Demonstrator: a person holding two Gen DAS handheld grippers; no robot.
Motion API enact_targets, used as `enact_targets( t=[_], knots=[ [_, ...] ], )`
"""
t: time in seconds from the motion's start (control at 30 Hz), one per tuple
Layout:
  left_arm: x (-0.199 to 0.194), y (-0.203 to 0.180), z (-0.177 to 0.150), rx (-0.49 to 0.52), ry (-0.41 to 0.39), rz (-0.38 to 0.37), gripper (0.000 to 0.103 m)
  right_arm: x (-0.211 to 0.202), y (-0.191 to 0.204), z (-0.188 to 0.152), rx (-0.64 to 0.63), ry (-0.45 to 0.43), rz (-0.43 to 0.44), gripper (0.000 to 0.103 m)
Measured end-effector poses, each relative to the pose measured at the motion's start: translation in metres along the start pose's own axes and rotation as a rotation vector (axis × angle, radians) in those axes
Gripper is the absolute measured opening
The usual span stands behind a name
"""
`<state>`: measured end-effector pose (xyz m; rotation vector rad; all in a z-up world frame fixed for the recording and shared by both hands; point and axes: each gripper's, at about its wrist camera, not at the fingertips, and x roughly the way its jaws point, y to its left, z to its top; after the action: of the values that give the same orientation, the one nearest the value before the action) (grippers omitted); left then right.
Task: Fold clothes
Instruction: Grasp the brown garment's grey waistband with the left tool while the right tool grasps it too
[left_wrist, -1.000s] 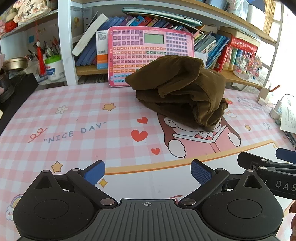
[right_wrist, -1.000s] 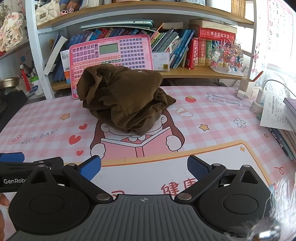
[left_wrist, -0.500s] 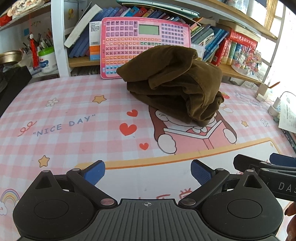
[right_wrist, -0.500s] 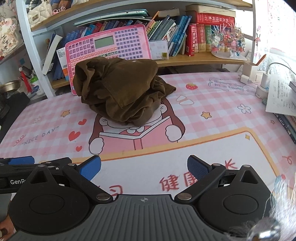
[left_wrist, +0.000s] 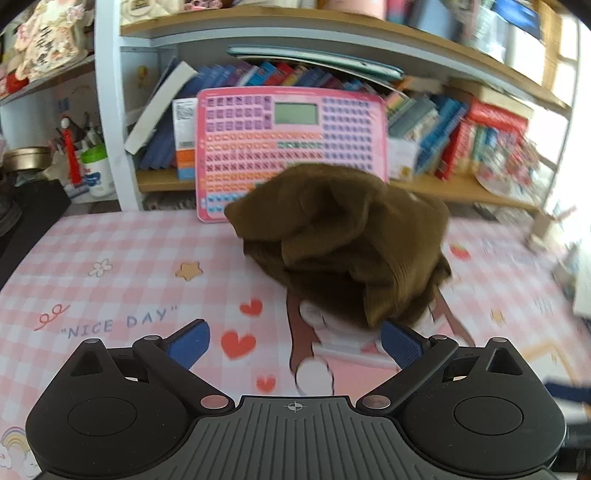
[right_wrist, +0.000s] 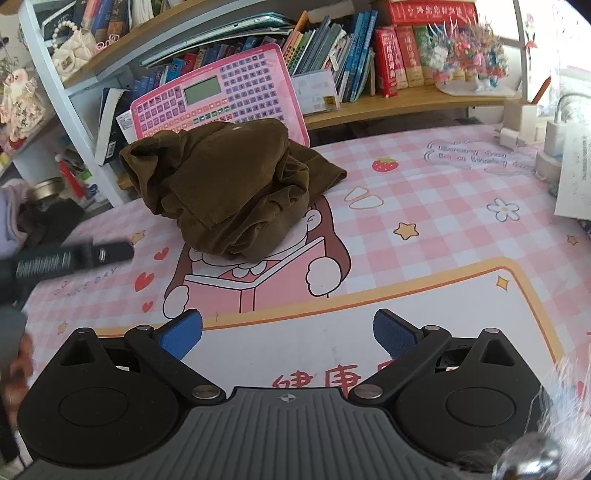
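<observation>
A crumpled dark brown garment lies in a heap on the pink checked desk mat, in front of a pink toy keyboard. In the left wrist view my left gripper is open, close to the heap's near edge, with the right blue pad just under the cloth's front fold. The right wrist view shows the same brown garment farther off, beyond the cartoon picture. My right gripper is open over the white part of the mat, holding nothing. The left gripper's body shows blurred at the left of that view.
A pink toy keyboard leans against a bookshelf full of books behind the heap. A pen cup stands at the far left. Chargers and papers lie at the mat's right edge. A hand shows at the lower left.
My left gripper has moved forward to the garment's near edge, and its view is blurred by motion. My right gripper has tilted and shifted a little; the garment lies as before.
</observation>
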<state>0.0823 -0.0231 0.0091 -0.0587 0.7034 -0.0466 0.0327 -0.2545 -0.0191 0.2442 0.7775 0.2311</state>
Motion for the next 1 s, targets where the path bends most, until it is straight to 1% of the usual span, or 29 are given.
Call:
enact_targets(
  t=[0.17,0.2,0.27,0.33,0.4,0.47,0.53,0.57,0.6,0.63,0.67,0.7,0.73,0.8,0.87,0.9,0.97,1.0],
  knots=[
    [0.017,-0.002,0.017,-0.068,0.005,0.017,0.1,0.003,-0.021,0.005,0.06,0.047,0.089,0.1],
    [0.021,-0.002,0.019,-0.081,0.007,0.017,0.1,0.005,-0.026,0.006,0.088,0.071,0.102,0.1],
    [0.027,-0.004,0.026,-0.111,0.006,0.006,0.1,0.009,-0.037,0.009,0.168,0.114,0.147,0.098],
    [0.033,-0.009,0.034,-0.141,0.004,-0.017,0.1,0.01,-0.046,0.01,0.237,0.132,0.185,0.097],
    [0.041,-0.018,0.042,-0.153,0.012,-0.041,0.1,0.01,-0.051,0.012,0.27,0.137,0.209,0.093],
    [0.053,-0.028,0.048,-0.155,0.039,-0.056,0.1,0.01,-0.053,0.014,0.286,0.14,0.232,0.091],
    [0.066,-0.033,0.052,-0.187,0.074,-0.076,0.099,0.009,-0.054,0.016,0.308,0.136,0.266,0.089],
    [0.072,-0.031,0.052,-0.227,0.096,-0.111,0.089,0.01,-0.056,0.018,0.343,0.141,0.289,0.089],
    [0.077,-0.03,0.053,-0.267,0.117,-0.146,0.077,0.011,-0.059,0.02,0.379,0.146,0.312,0.089],
    [0.082,-0.029,0.053,-0.307,0.139,-0.181,0.035,0.012,-0.062,0.02,0.424,0.149,0.335,0.089],
    [0.084,-0.028,0.054,-0.351,0.158,-0.217,0.014,0.014,-0.066,0.021,0.47,0.152,0.357,0.089],
    [0.08,-0.028,0.055,-0.4,0.173,-0.255,0.012,0.015,-0.071,0.021,0.524,0.153,0.381,0.089],
    [0.074,-0.03,0.057,-0.433,0.177,-0.298,0.009,0.017,-0.077,0.02,0.579,0.153,0.404,0.089],
    [0.052,-0.037,0.063,-0.456,0.151,-0.402,0.007,0.023,-0.088,0.017,0.72,0.165,0.455,0.089],
    [0.032,-0.045,0.068,-0.492,0.127,-0.494,0.007,0.032,-0.099,0.01,0.897,0.193,0.518,0.089],
    [0.024,-0.047,0.067,-0.516,0.122,-0.525,0.007,0.037,-0.103,0.005,0.996,0.203,0.559,0.089],
    [0.017,-0.049,0.061,-0.572,0.129,-0.553,0.006,0.047,-0.11,-0.006,1.19,0.221,0.642,0.09],
    [0.013,-0.05,0.058,-0.601,0.132,-0.567,0.006,0.049,-0.11,-0.009,1.266,0.216,0.686,0.09]
  ],
)
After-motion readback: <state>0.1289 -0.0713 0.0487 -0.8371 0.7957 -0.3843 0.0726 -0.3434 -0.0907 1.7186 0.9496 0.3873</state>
